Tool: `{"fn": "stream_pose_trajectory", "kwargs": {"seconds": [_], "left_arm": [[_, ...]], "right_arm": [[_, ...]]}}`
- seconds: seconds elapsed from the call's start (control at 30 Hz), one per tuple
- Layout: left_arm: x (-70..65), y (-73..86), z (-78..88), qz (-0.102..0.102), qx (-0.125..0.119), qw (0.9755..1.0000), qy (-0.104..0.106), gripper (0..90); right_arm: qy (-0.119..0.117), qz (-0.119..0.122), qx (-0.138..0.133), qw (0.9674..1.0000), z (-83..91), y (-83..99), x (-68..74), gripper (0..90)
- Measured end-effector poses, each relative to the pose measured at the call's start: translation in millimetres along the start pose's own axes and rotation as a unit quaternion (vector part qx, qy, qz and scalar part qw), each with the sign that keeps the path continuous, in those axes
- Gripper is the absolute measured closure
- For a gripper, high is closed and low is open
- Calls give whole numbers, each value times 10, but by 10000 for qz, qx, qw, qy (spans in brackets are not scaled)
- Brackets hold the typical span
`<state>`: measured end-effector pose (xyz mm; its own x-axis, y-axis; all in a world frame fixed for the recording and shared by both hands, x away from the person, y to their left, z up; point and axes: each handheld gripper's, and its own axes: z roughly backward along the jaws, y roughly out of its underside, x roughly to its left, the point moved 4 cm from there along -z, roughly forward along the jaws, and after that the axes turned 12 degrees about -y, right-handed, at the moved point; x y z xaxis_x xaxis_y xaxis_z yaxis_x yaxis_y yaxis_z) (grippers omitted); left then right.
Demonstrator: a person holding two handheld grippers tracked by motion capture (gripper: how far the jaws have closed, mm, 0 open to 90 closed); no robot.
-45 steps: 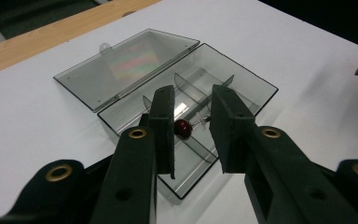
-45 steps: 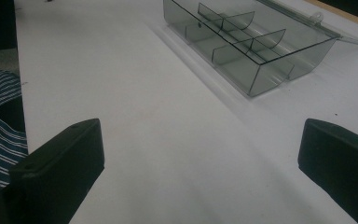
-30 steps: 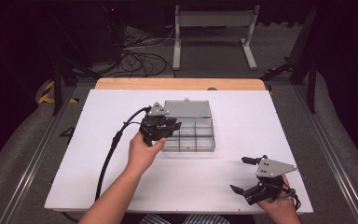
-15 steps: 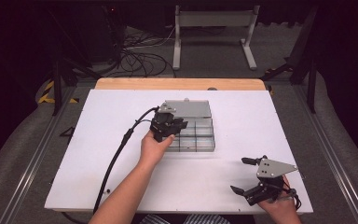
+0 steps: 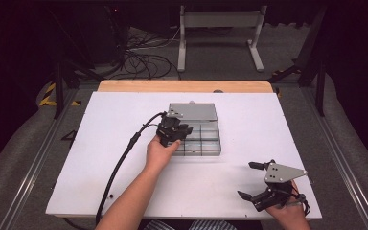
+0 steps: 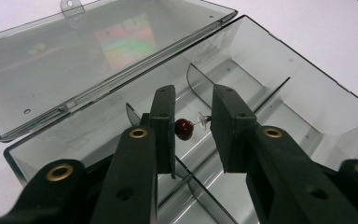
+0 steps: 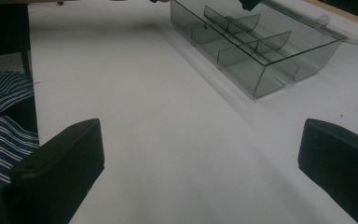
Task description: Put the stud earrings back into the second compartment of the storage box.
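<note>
The left gripper's fingers are pinching a small stud earring end to end, its dark red bead against the finger at nine o'clock and its clear backing towards the one at three o'clock, and are holding it low over a middle compartment of the open clear box, whose lid is lying flat at eleven o'clock. The placing step seems to be under way; the next move probably calls for parting the fingers gently so the earring drops inside the dividers. The right gripper is resting wide open and empty on the worktop at five o'clock of the box.
</note>
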<state>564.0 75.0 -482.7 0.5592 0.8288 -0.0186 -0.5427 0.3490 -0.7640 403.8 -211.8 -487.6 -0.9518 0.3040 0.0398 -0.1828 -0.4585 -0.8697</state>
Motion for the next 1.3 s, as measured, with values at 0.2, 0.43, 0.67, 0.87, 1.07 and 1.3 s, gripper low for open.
{"fn": "stream_pose_trajectory", "kwargs": {"seconds": [0.2, 0.43, 0.67, 0.87, 1.07, 1.3], "left_arm": [[-8, -13, 15, 40, -37, 10000, 35, 692], [-16, -60, 133, 108, -153, 9997, 169, 573], [2, -129, 412, -88, -361, 9992, 177, 513], [-5, -101, 671, -320, -378, 9987, 120, 457], [-20, -60, 939, -523, -499, 9974, 63, 440], [14, -21, 1289, -529, -672, 9963, 62, 435]], "right_arm": [[-28, 7, 15, 10000, -12, -1, 5, 9], [-57, -30, -31, 10000, -9, -1, 0, 9], [-52, -13, -5, 10000, -19, -4, 7, 9], [-36, -14, -7, 10000, -27, -13, 1, 8], [-29, -13, 17, 10000, -39, -13, 8, 9], [-20, -15, 33, 10000, -41, -12, 8, 9]]}}
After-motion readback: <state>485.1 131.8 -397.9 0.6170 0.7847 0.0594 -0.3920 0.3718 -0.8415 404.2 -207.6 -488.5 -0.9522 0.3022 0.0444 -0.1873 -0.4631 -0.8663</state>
